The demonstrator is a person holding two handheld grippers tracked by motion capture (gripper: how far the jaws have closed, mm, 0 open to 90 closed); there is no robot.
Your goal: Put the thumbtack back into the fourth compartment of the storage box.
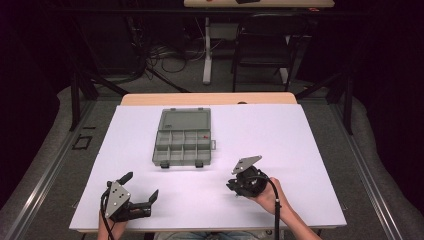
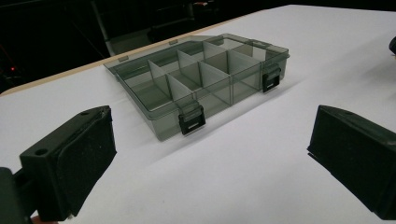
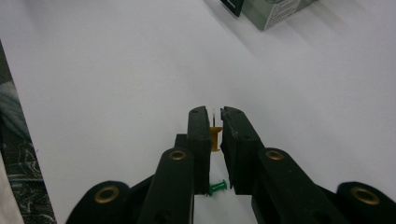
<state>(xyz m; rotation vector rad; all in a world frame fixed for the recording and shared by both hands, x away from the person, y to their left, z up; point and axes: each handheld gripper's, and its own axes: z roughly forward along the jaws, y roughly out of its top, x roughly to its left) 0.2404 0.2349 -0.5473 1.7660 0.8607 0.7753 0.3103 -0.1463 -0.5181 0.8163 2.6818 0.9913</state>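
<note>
A smoky grey compartment box (image 1: 182, 137) lies open in the middle of the white table sheet (image 1: 280, 130), with its two black latches toward me; a small red item (image 1: 205, 134) sits in one right-hand compartment. My left gripper (image 1: 141, 186) rests near the front left edge, open and holding nothing; the left gripper view has the box (image 2: 201, 79) ahead of the wide-apart pads (image 2: 70, 158). My right gripper (image 1: 234, 187) stands front right of the box. In the right gripper view it (image 3: 215, 114) is shut on a yellow pushpin (image 3: 215, 137), pin pointing away. A green pushpin (image 3: 217, 187) lies on the sheet beneath.
The wooden table edge (image 1: 210, 98) shows behind the white sheet. A black chair (image 1: 262, 47) and a desk leg (image 1: 206, 50) stand on the floor beyond. A corner of the box (image 3: 275, 9) shows at the top of the right gripper view.
</note>
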